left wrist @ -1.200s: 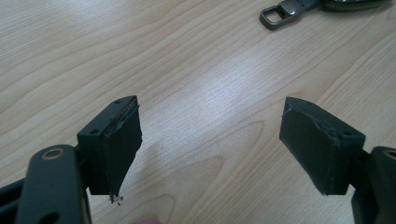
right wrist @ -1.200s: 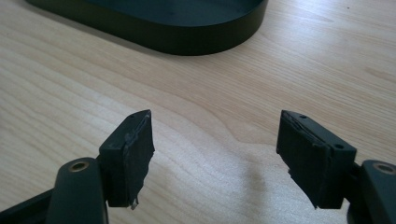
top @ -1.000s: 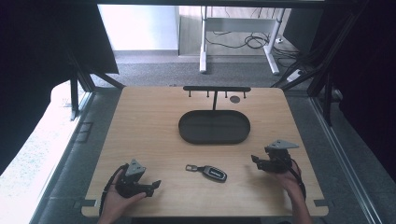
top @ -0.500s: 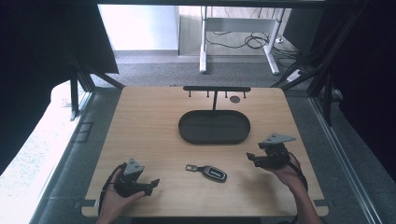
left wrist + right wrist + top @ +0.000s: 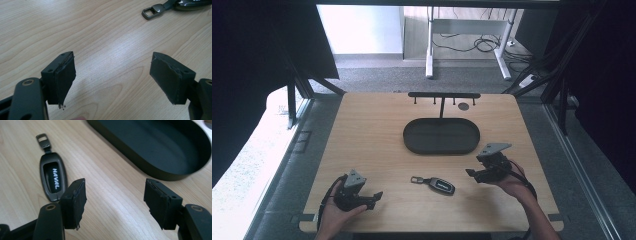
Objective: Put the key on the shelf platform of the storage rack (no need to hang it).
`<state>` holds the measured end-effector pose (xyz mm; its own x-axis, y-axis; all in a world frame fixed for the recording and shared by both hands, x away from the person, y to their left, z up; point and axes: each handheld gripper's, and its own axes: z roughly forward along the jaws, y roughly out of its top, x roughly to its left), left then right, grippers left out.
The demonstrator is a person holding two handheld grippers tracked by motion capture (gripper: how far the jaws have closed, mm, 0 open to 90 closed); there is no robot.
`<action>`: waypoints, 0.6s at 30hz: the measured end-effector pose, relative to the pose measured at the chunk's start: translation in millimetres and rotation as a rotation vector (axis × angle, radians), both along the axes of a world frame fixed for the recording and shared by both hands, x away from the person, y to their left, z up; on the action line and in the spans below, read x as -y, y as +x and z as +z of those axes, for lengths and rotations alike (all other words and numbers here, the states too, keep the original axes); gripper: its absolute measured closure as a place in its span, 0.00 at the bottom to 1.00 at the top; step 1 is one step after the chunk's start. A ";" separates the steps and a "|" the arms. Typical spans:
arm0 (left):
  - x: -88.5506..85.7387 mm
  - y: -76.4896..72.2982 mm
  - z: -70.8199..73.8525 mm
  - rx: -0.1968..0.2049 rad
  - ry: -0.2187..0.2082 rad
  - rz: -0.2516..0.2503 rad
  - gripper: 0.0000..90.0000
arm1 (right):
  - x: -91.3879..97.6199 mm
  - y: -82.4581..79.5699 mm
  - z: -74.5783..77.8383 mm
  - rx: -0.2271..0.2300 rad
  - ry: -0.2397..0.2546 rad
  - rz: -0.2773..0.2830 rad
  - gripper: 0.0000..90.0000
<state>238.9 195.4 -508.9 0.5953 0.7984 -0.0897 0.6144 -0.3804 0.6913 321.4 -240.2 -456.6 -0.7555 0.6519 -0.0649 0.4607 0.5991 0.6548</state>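
A: Where does everything sit on the pale wooden table point(image 5: 372, 130)?

B: The dark grey oblong car key fob with a metal loop point(image 5: 438, 184) lies flat near the table's six o'clock edge. The black oval shallow tray point(image 5: 441, 136) rests at the centre, with a thin black T-shaped hook rack point(image 5: 443, 95) at twelve o'clock behind it.

A: And the grippers?

B: The right gripper point(image 5: 473, 174) hovers at the fob's three o'clock, jaws spread wide with nothing between them. In the right gripper view the fob point(image 5: 53, 179) lies just beside its near jaw, towards ten o'clock. The left gripper point(image 5: 376, 196) sits at the fob's eight o'clock, well apart, jaws likewise parted and empty.

A: What might go wrong?

B: I reckon the fob is flat and smooth, so jaws closing off-centre could skid it across the wood. Its loop point(image 5: 151, 11) is small; a pinch there might let the body swing. The tray's raised rim point(image 5: 140, 167) is near the right gripper, so a careless sweep could knock it.
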 end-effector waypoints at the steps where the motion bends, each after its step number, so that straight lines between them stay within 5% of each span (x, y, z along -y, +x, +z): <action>1: 0.2 0.1 -0.1 0.000 0.001 -0.002 0.23 | -2.6 0.3 0.6 -0.007 -0.011 0.009 0.39; 18: 5.1 0.1 -2.5 -0.010 0.010 -0.017 0.23 | -40.1 7.2 -5.4 -0.071 -0.088 0.129 0.41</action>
